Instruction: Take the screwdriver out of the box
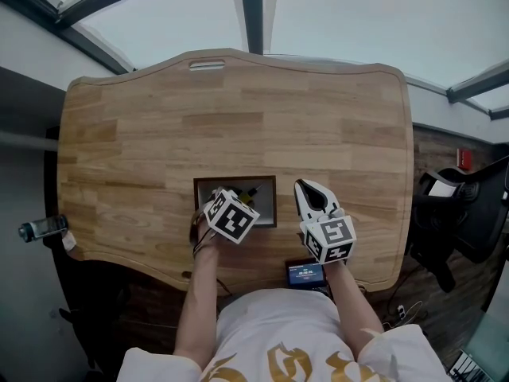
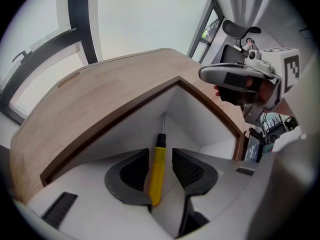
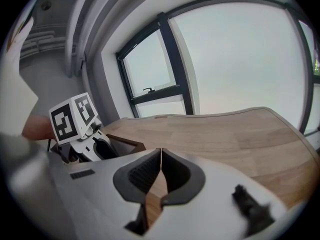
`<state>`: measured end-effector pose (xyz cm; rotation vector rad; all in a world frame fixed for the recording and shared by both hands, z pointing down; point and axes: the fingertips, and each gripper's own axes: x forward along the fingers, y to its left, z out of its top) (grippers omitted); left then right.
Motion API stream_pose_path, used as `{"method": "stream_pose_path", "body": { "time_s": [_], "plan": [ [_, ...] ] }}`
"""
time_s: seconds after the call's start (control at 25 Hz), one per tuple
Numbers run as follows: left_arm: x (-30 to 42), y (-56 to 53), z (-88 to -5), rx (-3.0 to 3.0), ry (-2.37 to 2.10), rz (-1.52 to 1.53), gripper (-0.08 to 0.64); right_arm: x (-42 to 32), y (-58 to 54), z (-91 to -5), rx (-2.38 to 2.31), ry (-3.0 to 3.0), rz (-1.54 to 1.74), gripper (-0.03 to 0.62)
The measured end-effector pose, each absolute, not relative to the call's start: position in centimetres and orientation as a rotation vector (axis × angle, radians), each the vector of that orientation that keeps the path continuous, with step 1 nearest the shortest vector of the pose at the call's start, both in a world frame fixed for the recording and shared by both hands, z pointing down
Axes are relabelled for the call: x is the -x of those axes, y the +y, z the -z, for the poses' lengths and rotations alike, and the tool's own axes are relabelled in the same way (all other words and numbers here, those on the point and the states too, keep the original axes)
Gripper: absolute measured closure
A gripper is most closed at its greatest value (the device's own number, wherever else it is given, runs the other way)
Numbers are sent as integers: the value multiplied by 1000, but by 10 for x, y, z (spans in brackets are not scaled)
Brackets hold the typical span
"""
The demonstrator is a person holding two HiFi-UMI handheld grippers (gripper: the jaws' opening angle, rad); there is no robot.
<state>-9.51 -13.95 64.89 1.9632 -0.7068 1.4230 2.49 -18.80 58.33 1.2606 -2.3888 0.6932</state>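
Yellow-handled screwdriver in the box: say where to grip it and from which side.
Grip the yellow-handled screwdriver across its handle, probably from above: it lies on the floor of the white-lined wooden box, whose walls block the sides. The left tool straddles that handle, open.

Table [image 1: 238, 110]: light honey wood, plank grain in darker streaks; box [image 2: 130, 134]: dark brown rim, plain white inside; screwdriver [image 2: 158, 171]: yellow handle, black collar, silver shaft; left gripper [image 2: 161, 156] and right gripper [image 3: 160, 156]: white shells, dark grey ribbed pads [image 2: 134, 173]; marker cubes [image 1: 231, 216]: white faces, black square patterns; shirt [image 1: 278, 333]: white, gold motif; small screen [image 1: 306, 274]: blue glow, black frame.
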Motion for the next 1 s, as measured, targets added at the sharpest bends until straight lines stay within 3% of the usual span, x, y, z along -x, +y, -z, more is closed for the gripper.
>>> {"method": "stream_pose_path", "body": {
  "time_s": [1.0],
  "plan": [
    [94,-140,-670,-1823,-637,-1564,413,-36,-192,-607,-1242,-2347,-749,560]
  ]
}}
